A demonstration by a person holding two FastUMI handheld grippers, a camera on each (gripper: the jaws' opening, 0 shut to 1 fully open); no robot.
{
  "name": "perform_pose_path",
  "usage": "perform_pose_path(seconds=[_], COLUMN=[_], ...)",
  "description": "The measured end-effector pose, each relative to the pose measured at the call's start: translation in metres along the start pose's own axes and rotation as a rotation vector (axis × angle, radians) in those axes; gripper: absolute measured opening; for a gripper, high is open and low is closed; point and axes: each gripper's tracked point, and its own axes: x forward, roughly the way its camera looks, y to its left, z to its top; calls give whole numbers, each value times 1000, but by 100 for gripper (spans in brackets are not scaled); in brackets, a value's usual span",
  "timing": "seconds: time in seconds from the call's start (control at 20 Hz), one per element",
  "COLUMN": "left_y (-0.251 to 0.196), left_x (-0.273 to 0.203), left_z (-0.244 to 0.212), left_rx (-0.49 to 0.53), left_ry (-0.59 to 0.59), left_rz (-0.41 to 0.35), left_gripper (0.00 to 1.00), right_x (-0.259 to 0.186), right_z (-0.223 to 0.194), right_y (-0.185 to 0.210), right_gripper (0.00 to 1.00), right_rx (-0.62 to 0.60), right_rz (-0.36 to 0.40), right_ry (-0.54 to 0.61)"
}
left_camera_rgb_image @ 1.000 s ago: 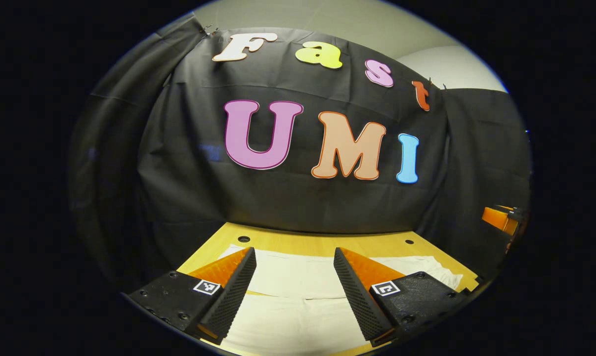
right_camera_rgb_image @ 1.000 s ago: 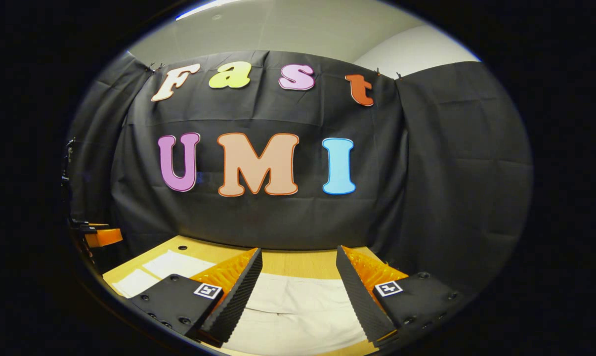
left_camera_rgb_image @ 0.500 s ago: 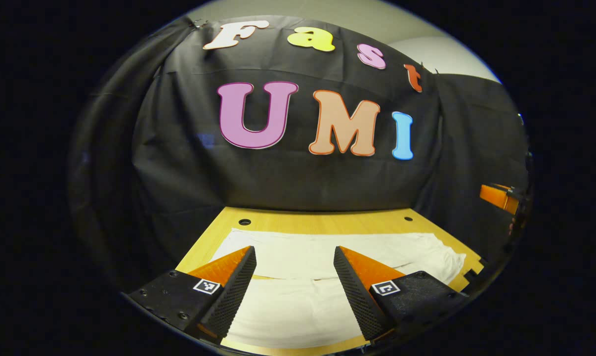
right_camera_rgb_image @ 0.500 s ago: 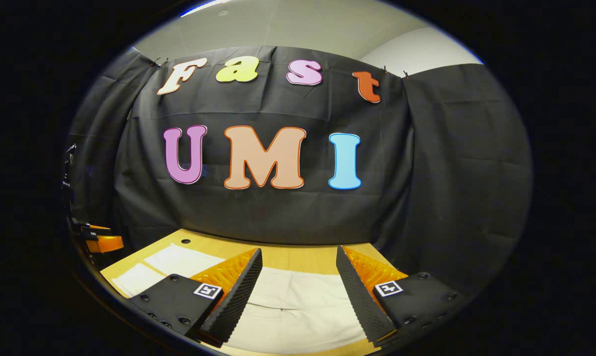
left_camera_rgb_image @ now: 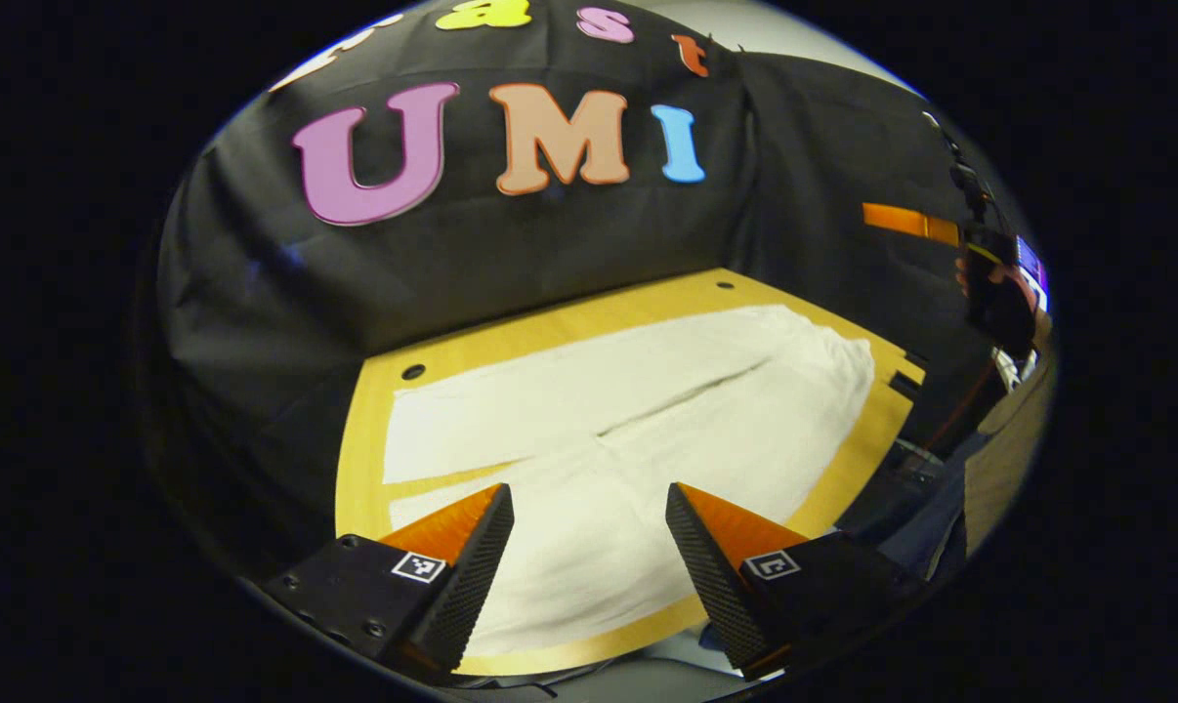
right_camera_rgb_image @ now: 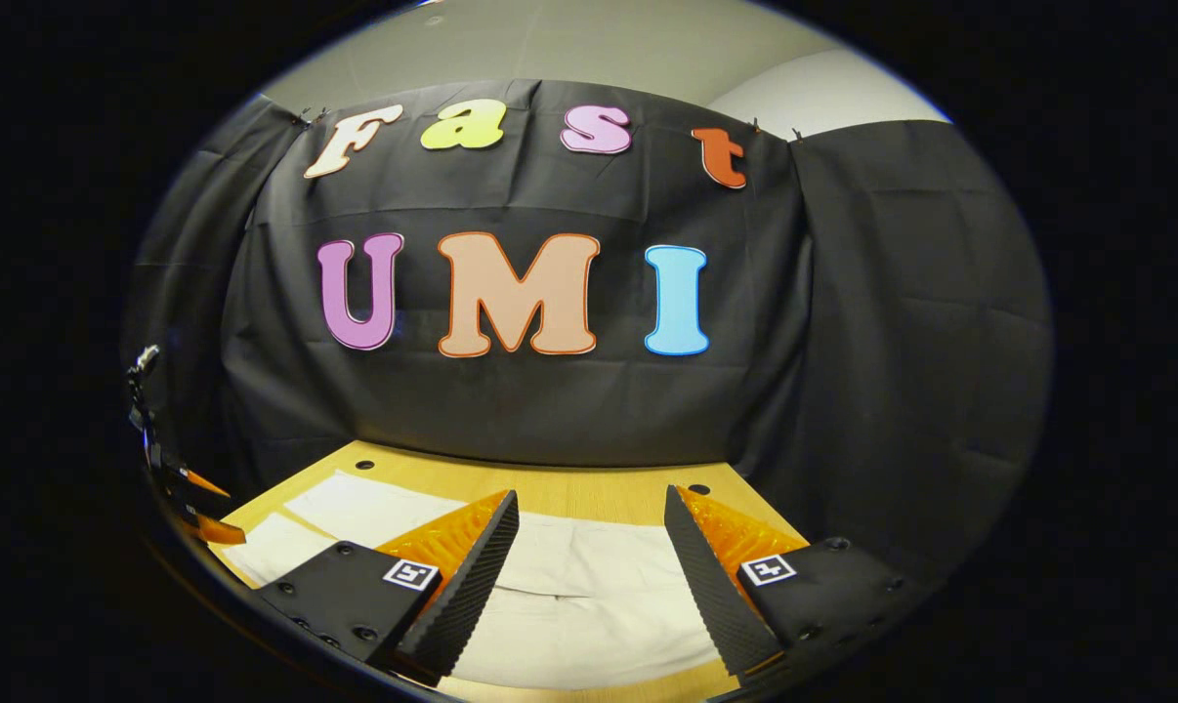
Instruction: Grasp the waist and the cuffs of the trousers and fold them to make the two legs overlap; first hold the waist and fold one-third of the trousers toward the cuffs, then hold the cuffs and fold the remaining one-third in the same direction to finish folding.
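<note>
The trousers [left_camera_rgb_image: 628,430] lie spread flat on the surface [left_camera_rgb_image: 364,410], their two legs side by side and running toward the left edge, with a narrow strip of surface between the cuffs. The waist end lies at the right, near the surface's right edge. Behind the surface hangs the cloth wall [left_camera_rgb_image: 511,254], which also wraps around its left and right sides. The left hand-held gripper [left_camera_rgb_image: 589,527] hangs above the near leg, its fingers apart with nothing between them. The right hand-held gripper [right_camera_rgb_image: 591,547] hangs over the trousers' waist end [right_camera_rgb_image: 589,596], fingers likewise apart.
</note>
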Motion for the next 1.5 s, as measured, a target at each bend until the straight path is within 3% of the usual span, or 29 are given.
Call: perform_pose_path(seconds=[0.5, 0.8, 1.5], left_y=[13, 16, 29], left_x=[17, 9, 12], left_z=[-133, -171, -189], left_rx=[273, 402, 522], left_ry=[429, 613, 738], left_rz=[-261, -338, -424], left_gripper=[94, 92, 81], right_x=[-4, -3, 6], right_z=[-32, -44, -62], right_y=[-12, -11, 7], right_gripper=[96, 96, 98], right_rx=[-12, -50, -101], right_rz=[-49, -51, 14], right_ry=[82, 116, 168])
